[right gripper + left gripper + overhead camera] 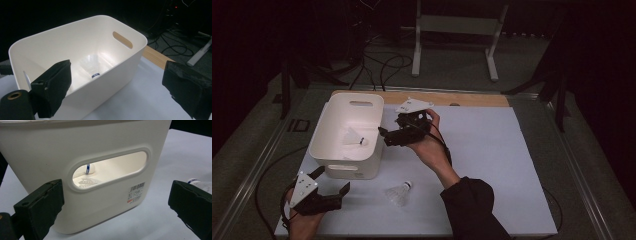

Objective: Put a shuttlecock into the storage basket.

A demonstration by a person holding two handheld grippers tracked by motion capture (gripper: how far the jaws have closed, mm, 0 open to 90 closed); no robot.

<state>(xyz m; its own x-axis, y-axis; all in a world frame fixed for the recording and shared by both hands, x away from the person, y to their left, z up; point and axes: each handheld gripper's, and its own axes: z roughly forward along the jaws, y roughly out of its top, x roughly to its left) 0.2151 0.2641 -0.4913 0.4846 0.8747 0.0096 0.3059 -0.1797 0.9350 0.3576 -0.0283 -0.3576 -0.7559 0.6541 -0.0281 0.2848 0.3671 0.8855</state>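
The shuttlecock (400,193) lies on its side on the white tabletop (492,165), just before the bin (332,145), cork toward the far right. Another shuttlecock (92,65) lies inside this smooth white plastic bin. The left gripper (329,187) and the right gripper (384,135) are both spread wide, empty. The room behind is dark.
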